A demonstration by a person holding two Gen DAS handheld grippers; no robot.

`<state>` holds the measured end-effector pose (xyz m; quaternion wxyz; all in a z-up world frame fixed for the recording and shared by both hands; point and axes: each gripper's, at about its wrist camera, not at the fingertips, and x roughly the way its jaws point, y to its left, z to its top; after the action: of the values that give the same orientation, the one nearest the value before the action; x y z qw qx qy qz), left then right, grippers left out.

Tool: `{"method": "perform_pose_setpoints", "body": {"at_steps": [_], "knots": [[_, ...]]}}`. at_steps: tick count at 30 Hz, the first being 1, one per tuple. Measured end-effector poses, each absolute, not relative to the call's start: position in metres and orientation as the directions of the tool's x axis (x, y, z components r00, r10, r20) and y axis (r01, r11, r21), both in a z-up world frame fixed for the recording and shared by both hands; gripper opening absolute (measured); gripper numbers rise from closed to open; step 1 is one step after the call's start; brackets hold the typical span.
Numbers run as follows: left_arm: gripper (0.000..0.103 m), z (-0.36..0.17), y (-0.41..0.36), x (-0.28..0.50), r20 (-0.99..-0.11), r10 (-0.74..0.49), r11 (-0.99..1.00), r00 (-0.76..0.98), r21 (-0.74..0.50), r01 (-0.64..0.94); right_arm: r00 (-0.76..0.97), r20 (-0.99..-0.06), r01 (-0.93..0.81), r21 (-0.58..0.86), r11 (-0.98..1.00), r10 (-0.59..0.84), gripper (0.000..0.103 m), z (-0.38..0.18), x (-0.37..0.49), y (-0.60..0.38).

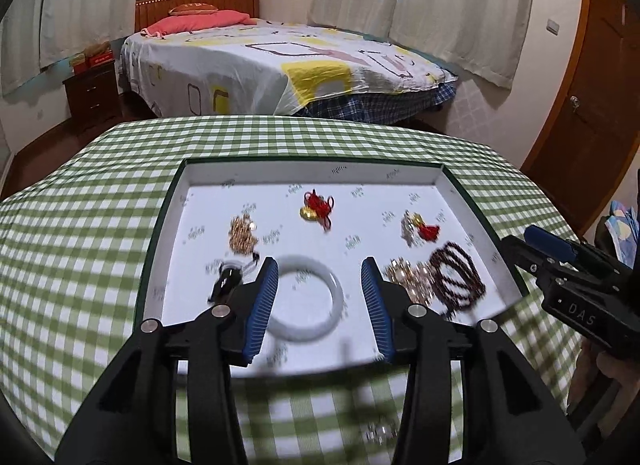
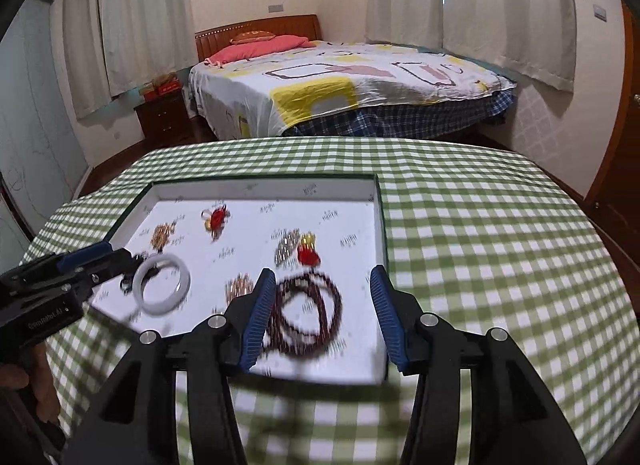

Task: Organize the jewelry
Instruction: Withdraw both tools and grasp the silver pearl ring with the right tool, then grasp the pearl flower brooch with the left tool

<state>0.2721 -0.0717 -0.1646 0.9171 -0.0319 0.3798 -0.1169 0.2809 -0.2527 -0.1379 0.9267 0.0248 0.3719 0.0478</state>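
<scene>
A shallow white-lined tray [image 1: 312, 171] [image 2: 264, 190] lies on the green checked tablecloth with several pieces of jewelry in it. My left gripper [image 1: 320, 269] hovers open above the near edge, and a white bangle [image 1: 306, 297] [image 2: 162, 283] shows in the gap below its fingers, untouched. My right gripper [image 2: 323, 277] is open over a dark red bead necklace [image 2: 310, 309] [image 1: 456, 277], holding nothing. A rose-gold chain [image 1: 412, 275] [image 2: 239, 285], a gold chain pile [image 1: 243, 235], a red knot charm [image 1: 316, 207] and a red tassel piece [image 1: 418, 227] lie further in.
A small black item [image 1: 226, 283] lies left of the bangle. Something small and shiny [image 1: 378, 433] sits blurred on the cloth in front of the tray. Checked cloth [image 2: 480, 245] stretches right of the tray. A bed [image 1: 280, 65] stands beyond the table, a wooden door [image 1: 592, 105] at right.
</scene>
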Motion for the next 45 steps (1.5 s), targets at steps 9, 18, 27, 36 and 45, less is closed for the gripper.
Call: {"method": "perform_pose_setpoints", "body": {"at_steps": [9, 18, 27, 36, 45], "knots": [[0.042, -0.163, -0.058, 0.223, -0.687, -0.213, 0.977, 0.694, -0.145, 0.156, 0.698, -0.711, -0.037, 0.081, 0.996, 0.084, 0.049, -0.153, 0.235, -0.260], [0.042, -0.176, -0.043, 0.185, -0.717, -0.186, 0.982, 0.672, -0.150, 0.112, 0.668, -0.741, -0.016, 0.078, 0.997, 0.069, 0.049, -0.175, 0.205, -0.260], [0.042, -0.182, -0.034, 0.162, -0.727, -0.169, 0.985, 0.665, -0.145, 0.092, 0.634, -0.771, -0.003, 0.076, 0.997, 0.061, 0.044, -0.191, 0.199, -0.260], [0.042, -0.181, -0.034, 0.159, -0.727, -0.170, 0.985, 0.665, -0.145, 0.093, 0.613, -0.787, -0.010, 0.079, 0.997, 0.068, 0.028, -0.197, 0.197, -0.259], [0.042, -0.184, -0.040, 0.156, -0.735, -0.176, 0.984, 0.655, -0.146, 0.101, 0.618, -0.783, -0.018, 0.077, 0.997, 0.072, 0.023, -0.197, 0.191, -0.259]]}}
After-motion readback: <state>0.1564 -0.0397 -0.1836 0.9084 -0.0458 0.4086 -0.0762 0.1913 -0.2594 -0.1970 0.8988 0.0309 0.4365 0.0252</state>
